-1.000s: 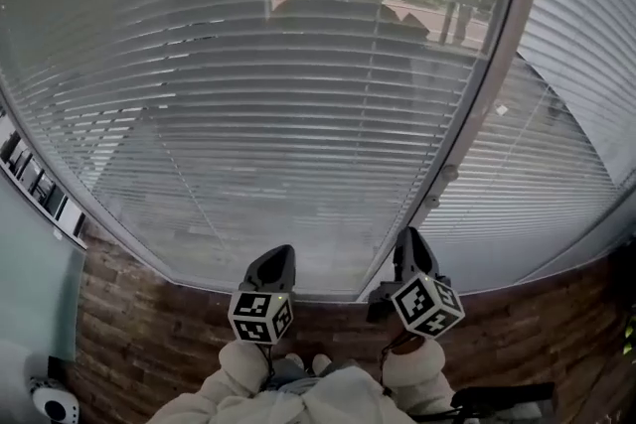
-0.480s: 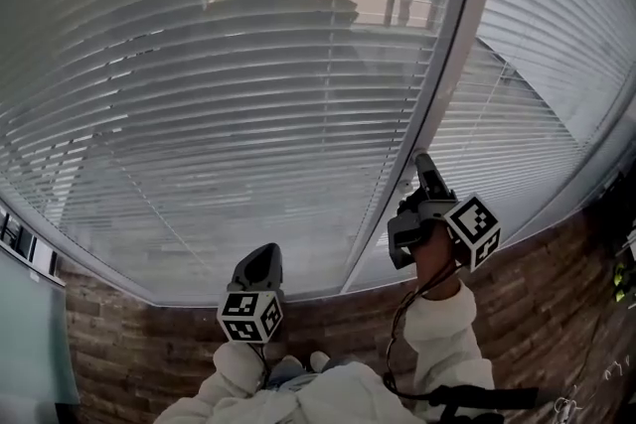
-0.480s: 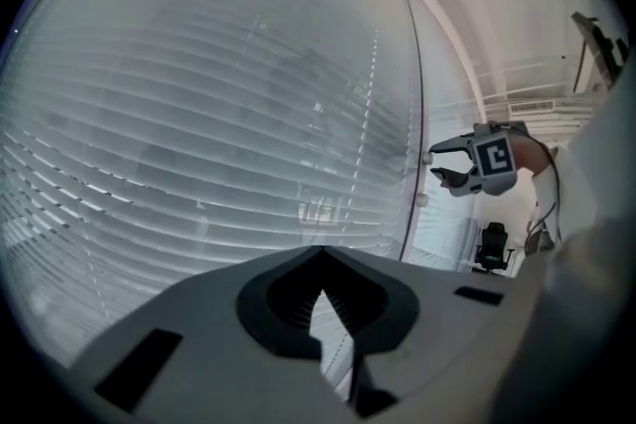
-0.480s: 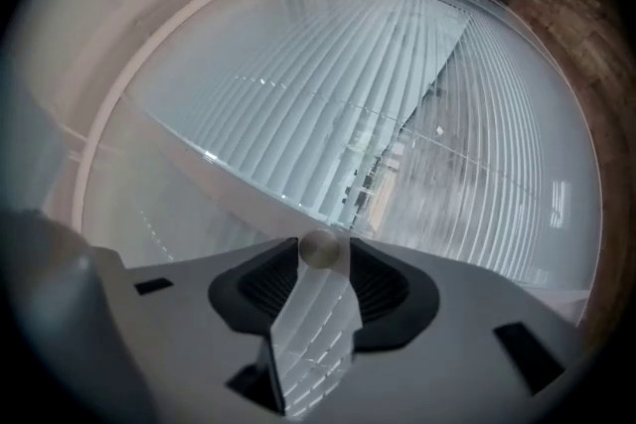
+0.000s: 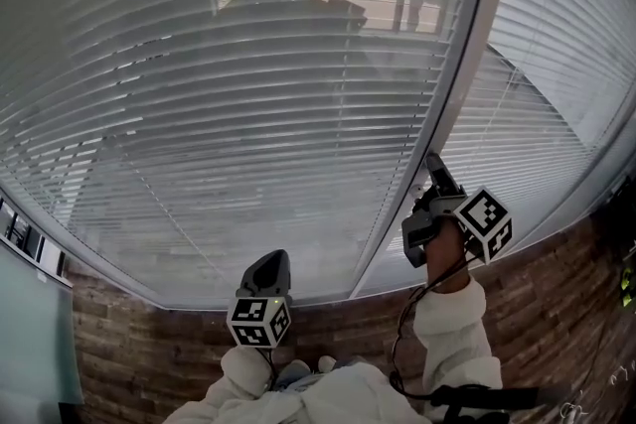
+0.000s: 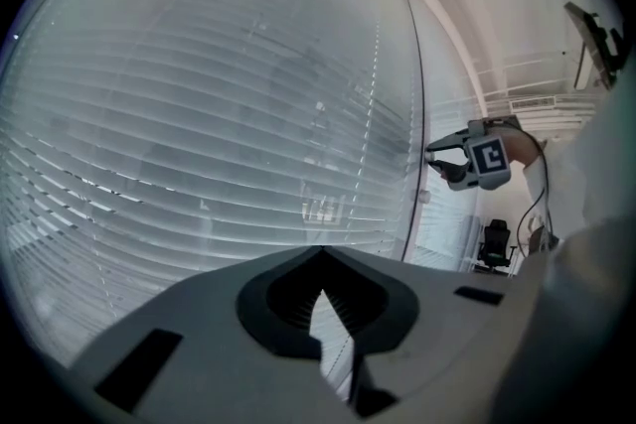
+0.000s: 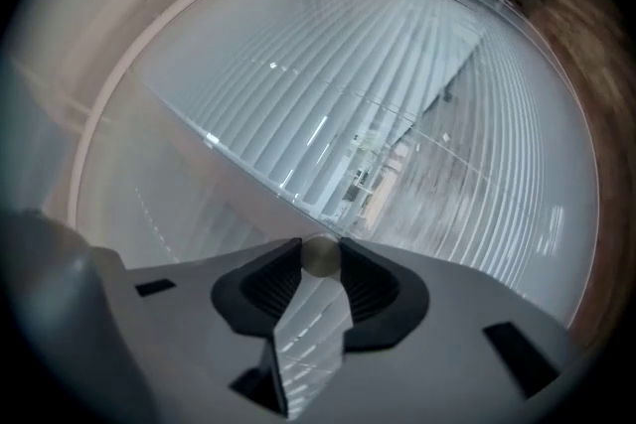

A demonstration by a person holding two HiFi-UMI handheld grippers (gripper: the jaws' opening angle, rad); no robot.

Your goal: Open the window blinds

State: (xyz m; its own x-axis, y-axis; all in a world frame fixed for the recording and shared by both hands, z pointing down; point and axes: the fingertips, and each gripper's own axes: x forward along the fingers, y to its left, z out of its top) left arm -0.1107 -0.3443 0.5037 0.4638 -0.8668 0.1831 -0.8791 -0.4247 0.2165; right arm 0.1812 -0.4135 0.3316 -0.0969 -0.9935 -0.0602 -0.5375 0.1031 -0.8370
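Note:
Grey slatted blinds [image 5: 248, 94] cover the big window, their slats tilted nearly closed. A second blind [image 5: 556, 74] hangs right of the pale mullion [image 5: 452, 104]. My right gripper [image 5: 434, 159] is raised with its tips at that mullion. In the right gripper view a small round grey end of the blind wand [image 7: 320, 256] sits between the fingertips of the right gripper [image 7: 320, 248]. The jaws have just been closing and both pads touch it. My left gripper [image 5: 270, 260] is held low in front of the sill, shut and empty, pointing at the blinds [image 6: 199, 134].
A brown brick wall [image 5: 149, 343] runs below the window sill. A black office chair [image 6: 494, 238] stands far to the right in the left gripper view. The right gripper [image 6: 437, 154] also shows there beside the mullion.
My right gripper has risen from beside the left one and moved right, up to the mullion, rolling as it went. The left gripper has stayed low.

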